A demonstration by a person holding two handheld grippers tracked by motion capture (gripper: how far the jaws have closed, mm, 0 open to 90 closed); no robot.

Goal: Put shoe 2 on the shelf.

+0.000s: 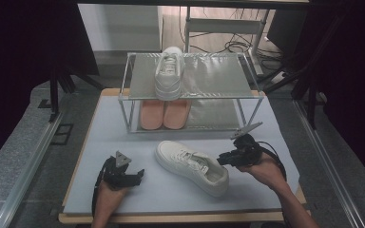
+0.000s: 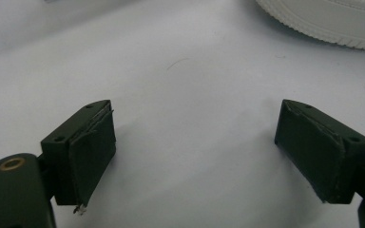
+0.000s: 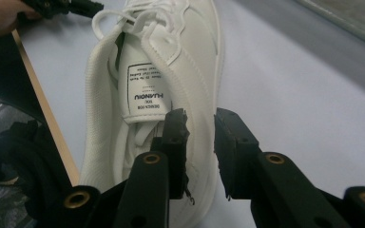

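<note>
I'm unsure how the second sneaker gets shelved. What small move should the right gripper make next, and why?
Probably close the right gripper on the heel collar of the white sneaker: its jaws stand slightly apart there, gripping nothing, and the matching sneaker already sits on the rack.

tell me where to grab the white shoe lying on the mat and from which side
Grip the white shoe at its heel collar, coming from the heel end where the right gripper already sits. The shoe stands upright on its sole with its opening facing up, so one jaw can probably slip inside and one stay outside the thin rim. The toe looks too wide and rounded.
</note>
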